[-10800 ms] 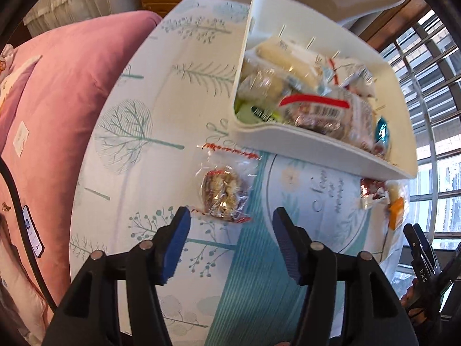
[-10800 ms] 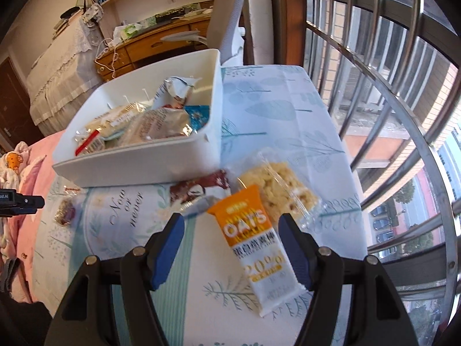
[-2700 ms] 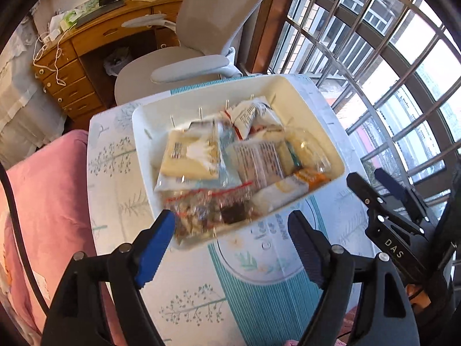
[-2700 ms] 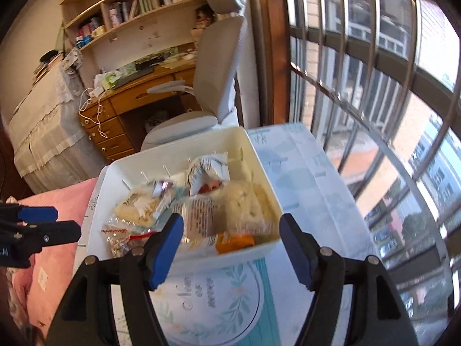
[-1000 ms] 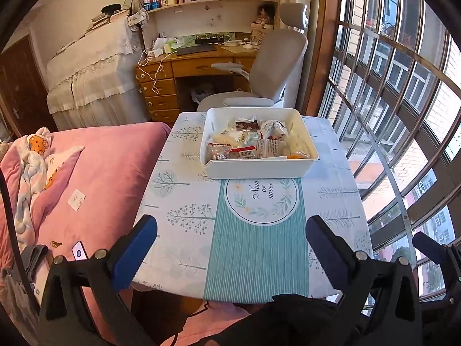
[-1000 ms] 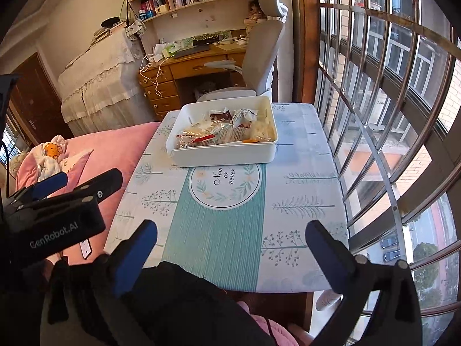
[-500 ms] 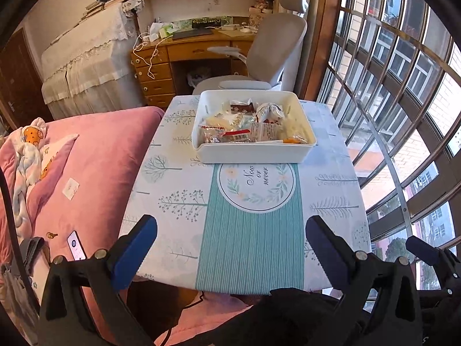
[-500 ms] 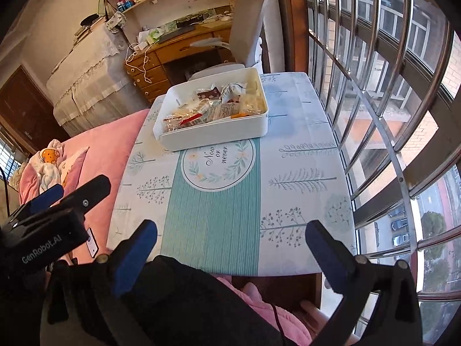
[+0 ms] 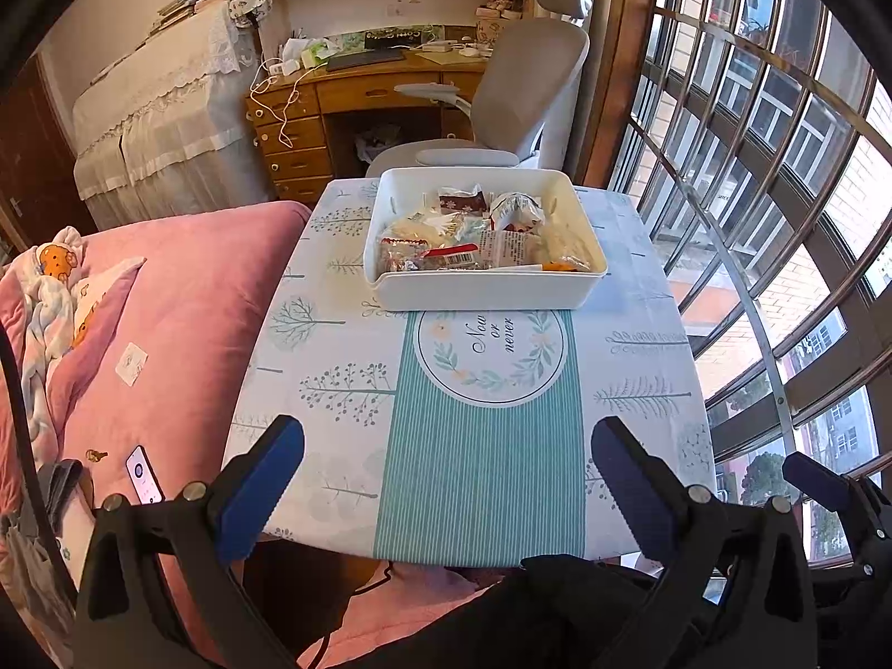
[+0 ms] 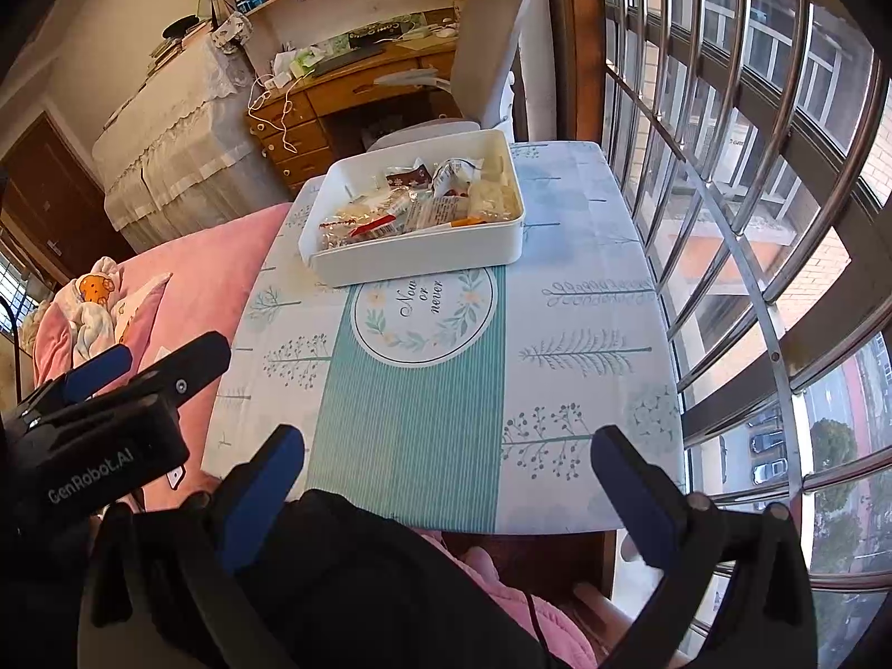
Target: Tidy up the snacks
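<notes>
- Left tongs [image 9: 446, 479] and right tongs [image 10: 443, 482] both gape wide apart, empty, held near the counter [image 9: 345, 345] edge; "GenRobot.AI" is printed on the left body.
- Tablecloth roundel [image 9: 490, 340] reads "Now or never".
- One white bin [image 9: 482, 290], beyond the roundel, holds the wrapped snacks [image 9: 479, 240]; their number is unclear.

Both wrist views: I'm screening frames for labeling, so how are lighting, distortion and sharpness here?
Left wrist view: even daylight from the barred window, strong fisheye bending, black corners; the white bin and its snack packets look sharp. Right wrist view: same bending, brighter panes at right, bin legible; the open right gripper frames the bottom, as does the open left gripper.
</notes>
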